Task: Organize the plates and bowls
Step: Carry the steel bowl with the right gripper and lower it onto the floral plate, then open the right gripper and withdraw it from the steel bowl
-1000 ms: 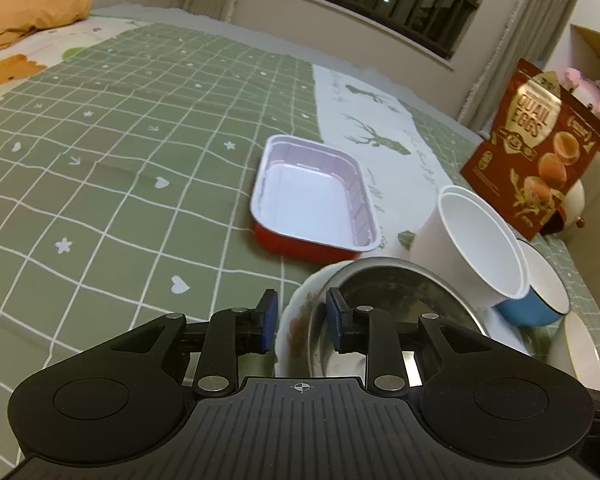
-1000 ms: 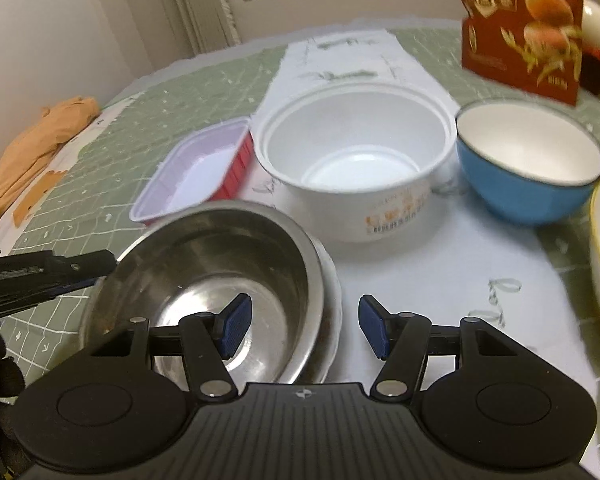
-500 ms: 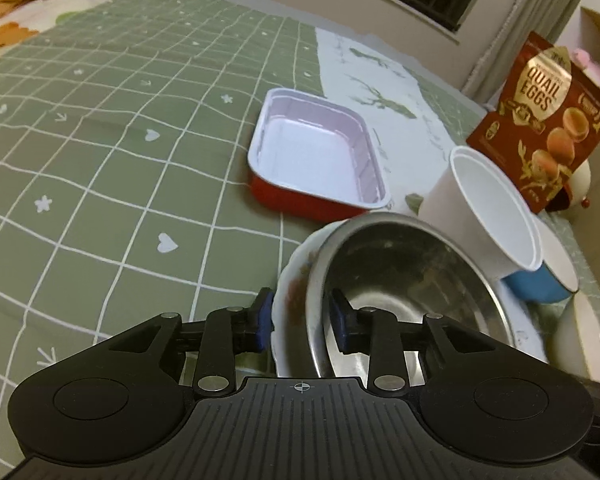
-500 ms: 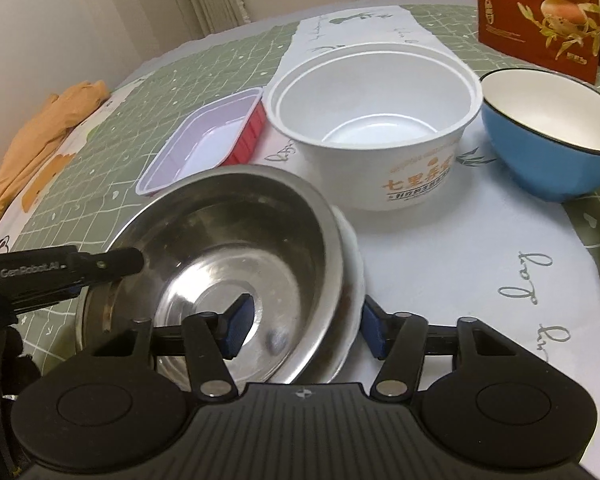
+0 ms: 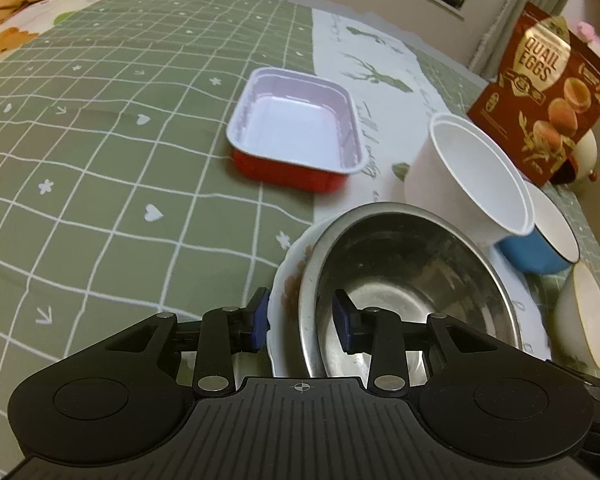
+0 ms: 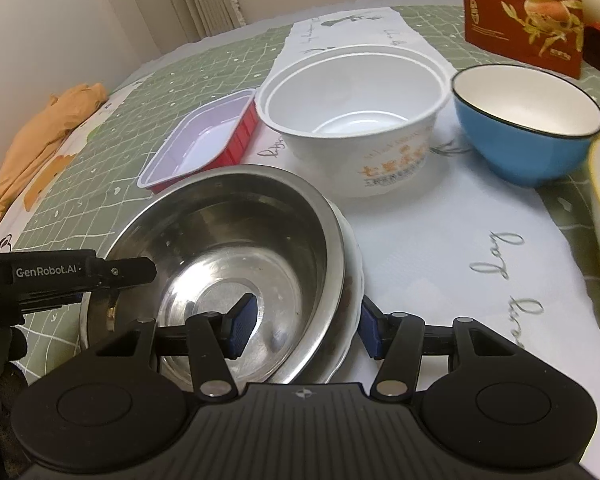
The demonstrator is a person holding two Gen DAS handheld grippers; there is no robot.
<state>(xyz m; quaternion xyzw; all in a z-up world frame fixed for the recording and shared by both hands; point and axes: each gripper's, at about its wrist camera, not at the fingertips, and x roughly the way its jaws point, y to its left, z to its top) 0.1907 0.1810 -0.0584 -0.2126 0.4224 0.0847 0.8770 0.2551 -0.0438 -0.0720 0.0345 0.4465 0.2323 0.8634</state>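
The shiny stainless-steel bowl [image 5: 404, 292] sits nested in a white ceramic plate with a brown pattern [image 5: 286, 284] on the counter's green checked cloth [image 5: 100, 160]. The left hand-held gripper [image 5: 300, 318] straddles the near rims of both, its blue pads narrowly apart; whether they actually pinch the rims cannot be told. The right hand-held gripper [image 6: 306, 322] is wider open, one finger inside the bowl, the other outside the plate. Beyond stand a red rectangular tray with white lining [image 5: 296, 132], a white disposable paper bowl [image 6: 354, 120] and a blue enamel bowl [image 6: 526, 120].
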